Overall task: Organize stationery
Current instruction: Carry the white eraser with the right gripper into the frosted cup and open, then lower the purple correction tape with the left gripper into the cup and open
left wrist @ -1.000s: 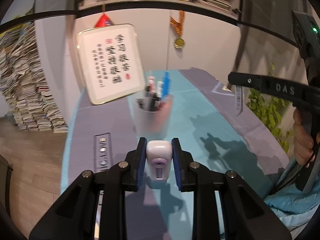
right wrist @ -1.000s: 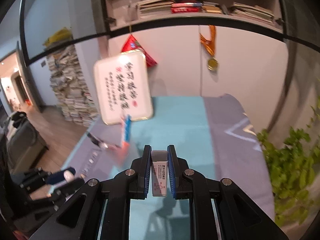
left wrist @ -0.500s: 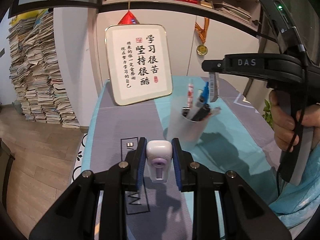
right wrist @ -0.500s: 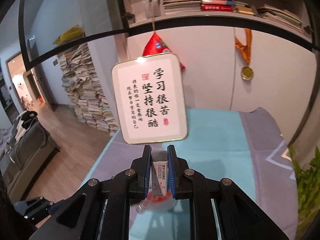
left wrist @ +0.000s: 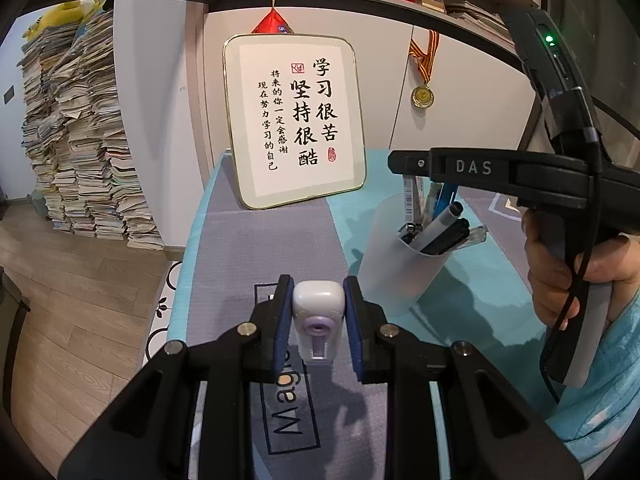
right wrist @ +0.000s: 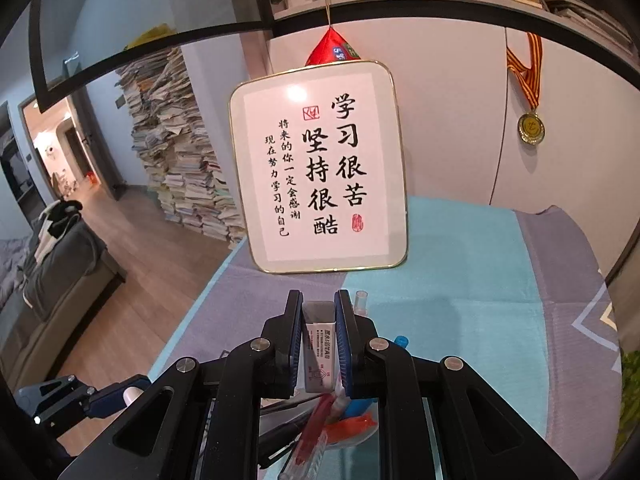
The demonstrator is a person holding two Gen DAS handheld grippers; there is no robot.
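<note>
My left gripper (left wrist: 318, 312) is shut on a small white and lilac correction tape (left wrist: 319, 320), held above the grey mat. A frosted pen cup (left wrist: 404, 268) with several pens stands to its right. My right gripper (right wrist: 318, 334) is shut on a white glue stick (right wrist: 320, 354) and hovers right over the cup; in the left wrist view its black fingers (left wrist: 460, 168) reach in above the cup, the glue stick (left wrist: 409, 196) hanging down. Pens (right wrist: 316, 436) in the cup show below the right gripper.
A framed calligraphy board (left wrist: 296, 120) leans on the wall at the back of the table (right wrist: 472, 280). A medal (left wrist: 423, 96) hangs on the wall. Book stacks (left wrist: 80, 140) stand on the floor to the left, past the table's left edge.
The right gripper has moved over the pen cup and lowered with the glue stick. The left gripper has drawn back and left of the cup, still holding the correction tape.
</note>
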